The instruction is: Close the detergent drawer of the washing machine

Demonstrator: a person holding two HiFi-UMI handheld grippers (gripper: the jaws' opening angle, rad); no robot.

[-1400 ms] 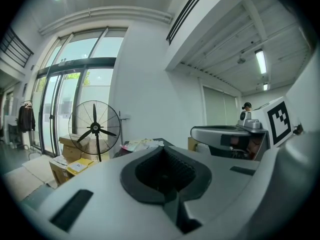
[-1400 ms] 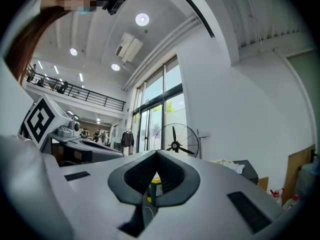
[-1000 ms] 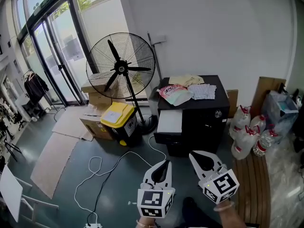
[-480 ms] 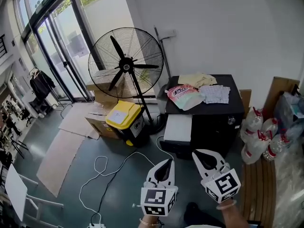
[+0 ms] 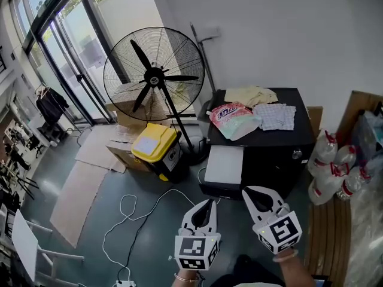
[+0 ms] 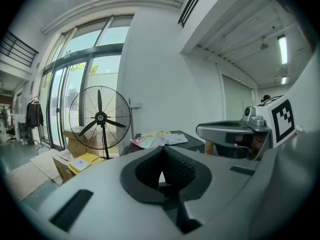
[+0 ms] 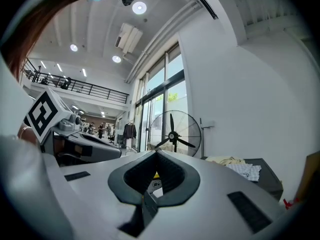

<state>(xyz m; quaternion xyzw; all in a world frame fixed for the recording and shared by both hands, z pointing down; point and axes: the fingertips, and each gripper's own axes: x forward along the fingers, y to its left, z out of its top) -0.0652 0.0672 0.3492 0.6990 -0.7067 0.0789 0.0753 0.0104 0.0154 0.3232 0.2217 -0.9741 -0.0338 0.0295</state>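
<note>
Left gripper (image 5: pixel 210 203) and right gripper (image 5: pixel 246 192) hover, jaws pressed together, empty; at twelve o'clock a white detergent drawer (image 5: pixel 223 156), seemingly, juts from the washing machine (image 5: pixel 272 145).

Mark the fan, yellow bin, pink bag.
fan (image 5: pixel 154 76), head view, centre hub.
yellow bin (image 5: pixel 152 147), head view, lid top.
pink bag (image 5: pixel 230 117), head view, middle of its face.
</note>
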